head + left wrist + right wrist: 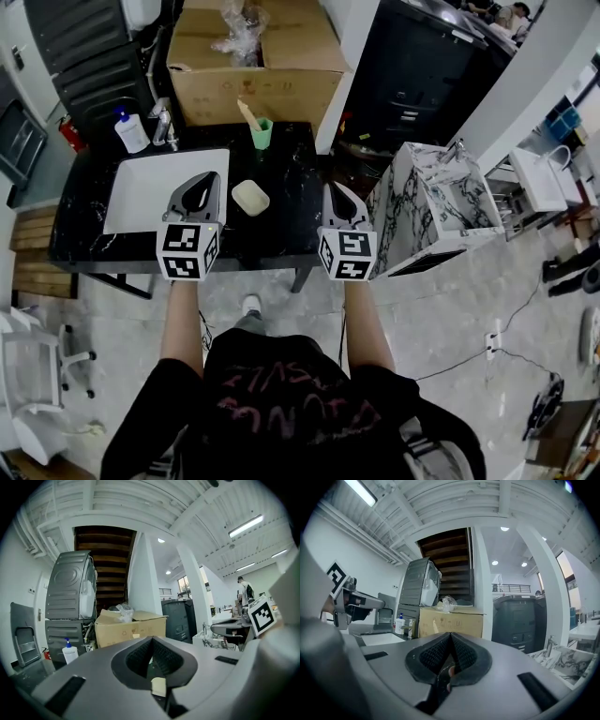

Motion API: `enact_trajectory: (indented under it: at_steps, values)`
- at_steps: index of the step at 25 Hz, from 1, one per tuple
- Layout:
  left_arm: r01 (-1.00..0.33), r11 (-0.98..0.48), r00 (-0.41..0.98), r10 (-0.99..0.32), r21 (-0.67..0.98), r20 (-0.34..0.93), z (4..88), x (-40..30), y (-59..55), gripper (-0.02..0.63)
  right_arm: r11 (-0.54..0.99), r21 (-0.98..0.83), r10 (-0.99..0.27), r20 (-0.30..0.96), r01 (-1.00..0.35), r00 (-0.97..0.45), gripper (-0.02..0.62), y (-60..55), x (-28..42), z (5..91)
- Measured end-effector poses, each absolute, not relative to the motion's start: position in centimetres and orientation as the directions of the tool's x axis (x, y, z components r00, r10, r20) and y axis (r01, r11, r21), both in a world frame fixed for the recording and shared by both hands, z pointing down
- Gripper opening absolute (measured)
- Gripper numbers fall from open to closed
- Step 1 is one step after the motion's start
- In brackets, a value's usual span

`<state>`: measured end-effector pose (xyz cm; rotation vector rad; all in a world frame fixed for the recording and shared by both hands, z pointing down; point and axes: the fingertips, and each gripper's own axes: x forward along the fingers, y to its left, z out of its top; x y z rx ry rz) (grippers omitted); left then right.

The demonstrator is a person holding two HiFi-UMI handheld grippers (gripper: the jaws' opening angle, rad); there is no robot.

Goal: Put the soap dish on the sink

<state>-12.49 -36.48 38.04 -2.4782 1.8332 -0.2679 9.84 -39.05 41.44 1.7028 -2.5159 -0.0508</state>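
The soap dish [250, 197] is a pale cream oblong lying on the black countertop [291, 220], just right of the white sink basin [155, 187]. My left gripper [208, 178] hovers over the basin's right edge, a little left of the dish, and its jaws meet at the tips with nothing in them. In the left gripper view the left gripper [152, 641] is shut, and a cream patch [158, 686] shows through the opening below the tips. My right gripper [334, 187] hangs over the counter's right end, right of the dish. The right gripper [450, 637] is shut too and holds nothing.
At the counter's back stand a soap dispenser bottle [130, 131], a faucet [165, 127] and a green cup [261, 132] with a brush. A cardboard box [253, 66] stands behind. A marble-patterned vanity [431, 206] stands to the right, and a black cabinet [422, 75] behind it.
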Motion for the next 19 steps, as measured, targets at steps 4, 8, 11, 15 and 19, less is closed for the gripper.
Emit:
enact_trajectory:
  at_steps: [4,8,11,15,19]
  values:
    - [-0.948,-0.284,0.27,-0.957,-0.144,0.109,38.1,-13.0,-35.9,0.015,0.371,0.085,-0.928,0.063,-0.925,-0.367,0.014,-38.8,9.9,41.3]
    - [-0.953,-0.266,0.254,-0.962,-0.144,0.099,38.1,-13.6,-35.4,0.015,0.374,0.089,-0.927,0.058,-0.923,-0.37,0.012,-38.5,9.7,41.3]
    - [-0.955,-0.26,0.248,-0.964,-0.145,0.099,38.2,-13.8,-35.0,0.015,0.372,0.088,-0.928,0.056,-0.924,-0.368,0.014,-38.3,9.8,41.2]
    - [-0.962,-0.245,0.234,-0.967,-0.122,0.097,38.3,-14.3,-34.9,0.015,0.377,0.093,-0.926,0.053,-0.922,-0.373,0.014,-38.3,9.8,40.9]
    - [-0.963,-0.244,0.234,-0.968,-0.116,0.094,38.2,-14.1,-34.7,0.015,0.371,0.092,-0.929,0.049,-0.924,-0.368,0.012,-38.2,10.2,40.7]
